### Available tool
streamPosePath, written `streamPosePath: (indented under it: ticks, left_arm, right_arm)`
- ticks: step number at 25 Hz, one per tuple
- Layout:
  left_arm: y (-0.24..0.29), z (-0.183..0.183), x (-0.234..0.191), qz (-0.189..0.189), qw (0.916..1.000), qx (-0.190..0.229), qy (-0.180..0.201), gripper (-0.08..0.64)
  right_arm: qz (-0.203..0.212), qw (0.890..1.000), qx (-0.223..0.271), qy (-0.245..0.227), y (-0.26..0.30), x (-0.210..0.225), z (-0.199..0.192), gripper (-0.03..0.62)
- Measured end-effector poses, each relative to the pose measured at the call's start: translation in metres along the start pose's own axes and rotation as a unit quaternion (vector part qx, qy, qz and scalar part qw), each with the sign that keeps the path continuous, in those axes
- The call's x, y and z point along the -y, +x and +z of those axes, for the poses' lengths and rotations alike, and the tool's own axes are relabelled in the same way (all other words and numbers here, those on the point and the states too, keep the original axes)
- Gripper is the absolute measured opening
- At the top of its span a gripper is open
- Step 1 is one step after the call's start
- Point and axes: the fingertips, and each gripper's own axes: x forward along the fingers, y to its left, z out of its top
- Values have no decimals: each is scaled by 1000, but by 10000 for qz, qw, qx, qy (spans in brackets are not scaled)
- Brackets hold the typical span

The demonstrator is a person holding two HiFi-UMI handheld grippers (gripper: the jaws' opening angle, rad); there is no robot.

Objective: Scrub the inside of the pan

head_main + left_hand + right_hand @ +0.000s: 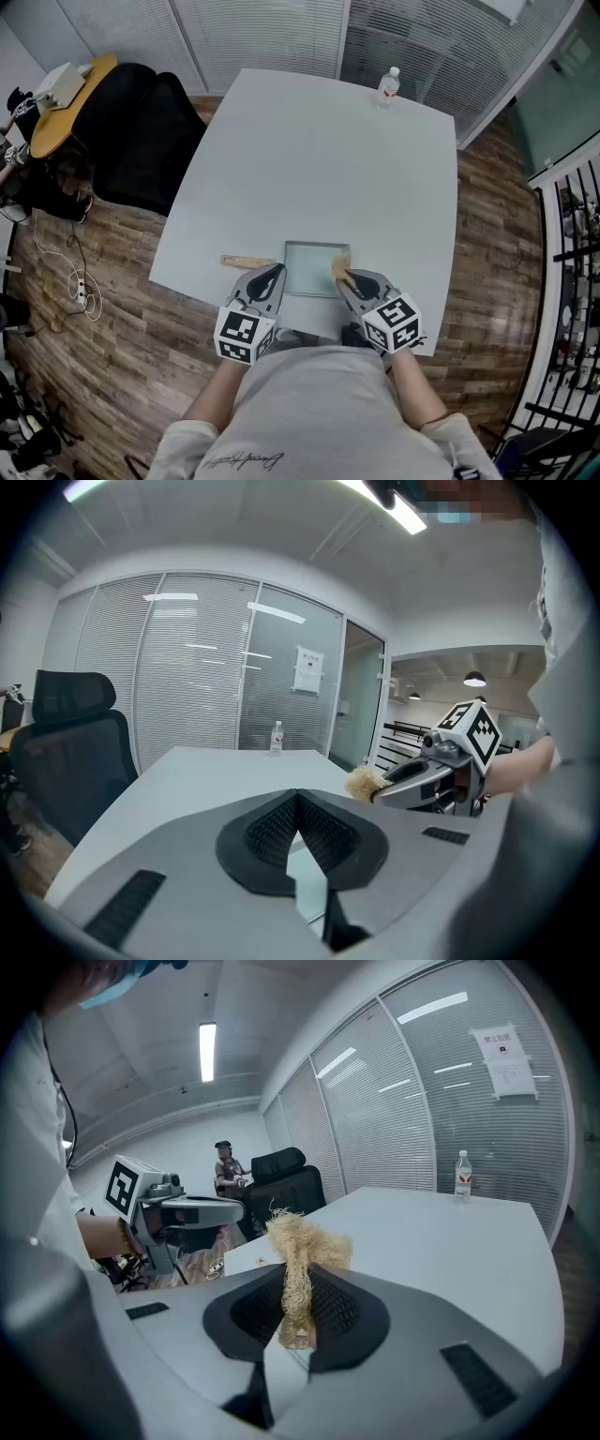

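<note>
Above pan, right tongs pinch fibre scrubber.

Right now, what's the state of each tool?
left tool: closed, nothing between its jaws.
right tool: closed on the fibre scrubber.

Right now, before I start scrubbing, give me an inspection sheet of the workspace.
Surface: white table.
Job's things: rectangular pan near the front edge; fibre scrubber in the right tool.
Clutter: wooden bar at the pan's left, maybe its handle; water bottle at the far edge.
Tools: left tool shut, empty, at the pan's left edge; right tool shut on the scrubber, at the pan's right edge.
Cables: white leads on the floor, left of the table.
Surroundings: black office chair, window blinds.
</note>
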Motion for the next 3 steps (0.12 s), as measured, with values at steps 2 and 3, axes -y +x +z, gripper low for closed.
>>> streamPosePath:
  ticks: [2, 3]
  left_arm:
    - [0, 2, 0, 0, 10000, 23, 2, 10]
    - [-1, 3, 0, 1, 10000, 34, 2, 11]
  right_arm:
    - [7, 10000, 3, -5, 1, -1, 0, 67]
    - [11, 10000, 4, -7, 1, -2, 1, 67]
